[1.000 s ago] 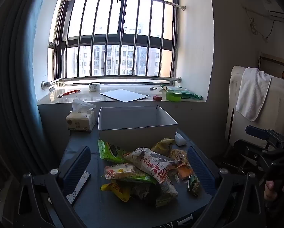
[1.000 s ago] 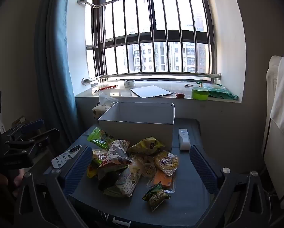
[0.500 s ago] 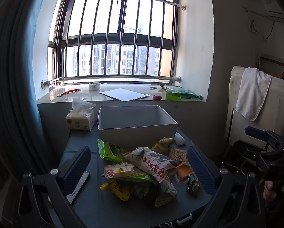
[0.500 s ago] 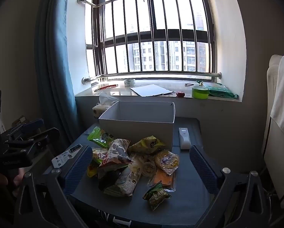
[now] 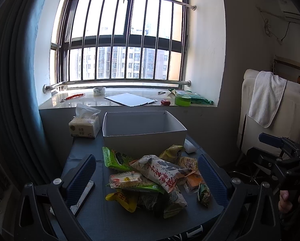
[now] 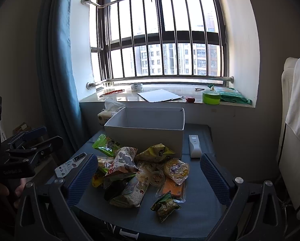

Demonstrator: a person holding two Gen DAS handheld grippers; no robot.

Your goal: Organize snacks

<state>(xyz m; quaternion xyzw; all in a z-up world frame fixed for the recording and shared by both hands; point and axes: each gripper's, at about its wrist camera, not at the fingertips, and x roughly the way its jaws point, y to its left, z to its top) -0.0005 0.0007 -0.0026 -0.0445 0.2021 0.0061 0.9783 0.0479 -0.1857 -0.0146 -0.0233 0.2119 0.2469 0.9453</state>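
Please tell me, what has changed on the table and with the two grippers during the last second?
Almost nothing has changed. Neither view shifts noticeably. The left gripper and right gripper remain open and empty above the near table edge; nothing was taken hold of or let go. The snack pile lies as before in front of the white box, with no snack visible inside. The tissue box and white remote have not moved.

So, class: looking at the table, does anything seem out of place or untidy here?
Yes. The snack packets lie in a loose, overlapping heap on the table, while the white box behind them looks empty as far as its inside shows. One small green packet sits apart at the front. Nothing looks spilled or torn.
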